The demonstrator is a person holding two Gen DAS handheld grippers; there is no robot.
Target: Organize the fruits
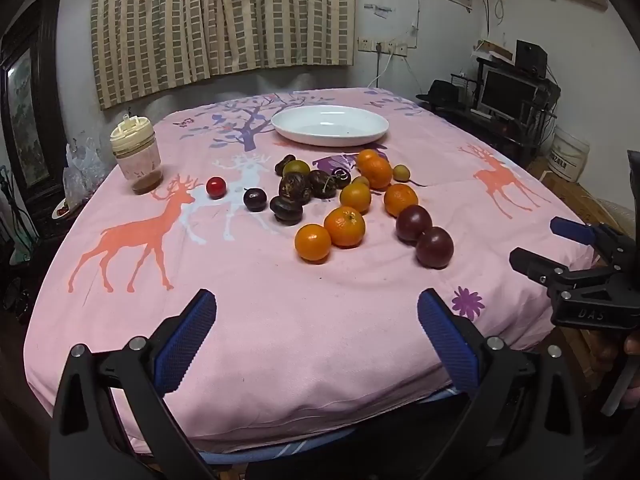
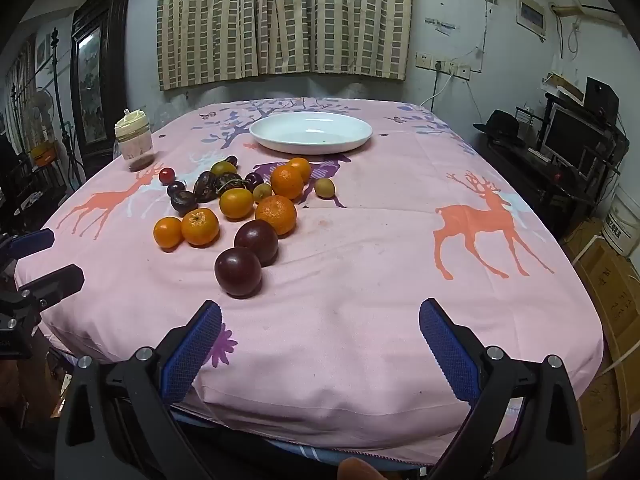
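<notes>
While both tongs hang over near table edge, left gripper (image 1: 316,336) & right gripper (image 2: 320,336) jaws wide apart w/ nothing between, fruits (image 1: 344,200) loose mid pink cloth (image 1: 280,340), white plate (image 1: 330,125) beyond at far side.

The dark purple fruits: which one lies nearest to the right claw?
The nearer of the two big dark purple fruits, at the pile's front edge, touching its twin behind.

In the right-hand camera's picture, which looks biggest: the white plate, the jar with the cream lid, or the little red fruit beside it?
1. White plate
2. Jar
3. Red fruit, plainly smallest.
</notes>
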